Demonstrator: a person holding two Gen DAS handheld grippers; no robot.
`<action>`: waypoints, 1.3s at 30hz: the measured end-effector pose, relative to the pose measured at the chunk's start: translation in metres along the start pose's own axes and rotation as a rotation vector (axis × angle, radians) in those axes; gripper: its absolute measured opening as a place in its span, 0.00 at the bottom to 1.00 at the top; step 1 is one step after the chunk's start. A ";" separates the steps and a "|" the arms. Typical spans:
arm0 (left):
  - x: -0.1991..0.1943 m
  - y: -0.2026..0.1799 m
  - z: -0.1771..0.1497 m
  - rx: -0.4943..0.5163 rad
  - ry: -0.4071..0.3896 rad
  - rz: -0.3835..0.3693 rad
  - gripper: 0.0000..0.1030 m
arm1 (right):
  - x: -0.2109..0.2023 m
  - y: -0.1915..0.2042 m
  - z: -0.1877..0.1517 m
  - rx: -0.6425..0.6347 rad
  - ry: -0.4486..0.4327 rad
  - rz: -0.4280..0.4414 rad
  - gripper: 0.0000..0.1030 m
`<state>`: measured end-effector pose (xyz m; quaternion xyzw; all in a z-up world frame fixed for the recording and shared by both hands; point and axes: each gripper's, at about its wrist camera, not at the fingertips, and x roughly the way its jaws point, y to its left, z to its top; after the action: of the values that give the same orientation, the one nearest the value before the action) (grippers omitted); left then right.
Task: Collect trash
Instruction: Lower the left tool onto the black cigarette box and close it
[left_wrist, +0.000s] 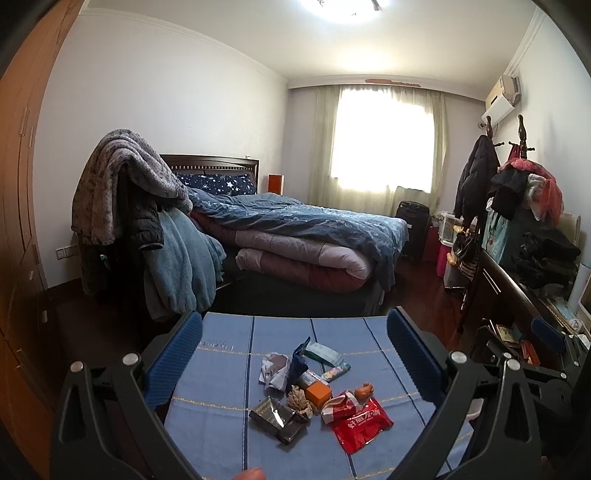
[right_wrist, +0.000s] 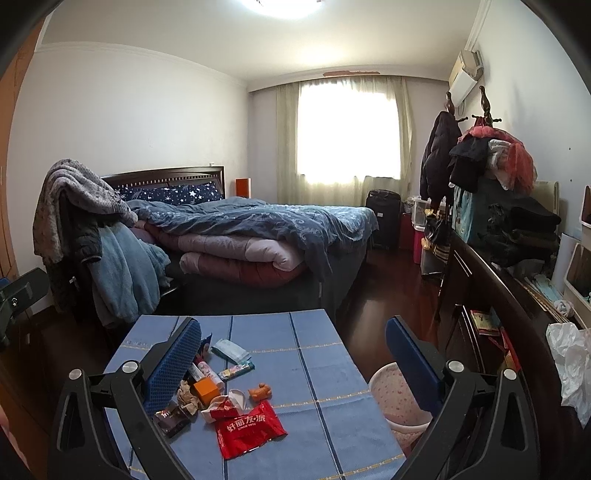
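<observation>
A pile of trash lies on a small table with a blue cloth (left_wrist: 221, 424) (right_wrist: 332, 435): a red snack bag (left_wrist: 360, 426) (right_wrist: 249, 430), an orange box (left_wrist: 318, 393) (right_wrist: 205, 390), a dark wrapper (left_wrist: 275, 415) (right_wrist: 170, 419), crumpled brown paper (left_wrist: 298, 400), a green-white packet (left_wrist: 323, 353) (right_wrist: 231, 349) and other scraps. My left gripper (left_wrist: 295, 339) is open and empty, held above the pile. My right gripper (right_wrist: 295, 343) is open and empty, above the table's right side. A pink-spotted waste bin (right_wrist: 397, 398) stands just right of the table.
An unmade bed (left_wrist: 303, 229) with quilts stands beyond the table. A chair draped with clothes (left_wrist: 129, 206) is at the left. A dark dresser (right_wrist: 498, 306) piled with clothes and a coat rack (right_wrist: 439, 155) run along the right wall. A white plastic bag (right_wrist: 570, 365) lies on the dresser.
</observation>
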<state>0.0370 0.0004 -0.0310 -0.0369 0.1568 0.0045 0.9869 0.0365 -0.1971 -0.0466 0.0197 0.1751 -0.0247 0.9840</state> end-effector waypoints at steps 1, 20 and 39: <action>0.002 0.000 -0.001 0.001 0.003 0.001 0.97 | 0.002 0.001 0.000 -0.001 0.006 -0.001 0.97; 0.120 0.047 -0.097 -0.084 0.288 0.024 0.97 | 0.100 0.025 -0.064 -0.077 0.266 0.054 0.97; 0.235 0.023 -0.190 0.091 0.609 -0.030 0.97 | 0.154 0.018 -0.113 -0.068 0.441 0.063 0.97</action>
<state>0.2018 0.0089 -0.2854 0.0054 0.4447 -0.0286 0.8952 0.1426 -0.1798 -0.2053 -0.0032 0.3860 0.0171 0.9223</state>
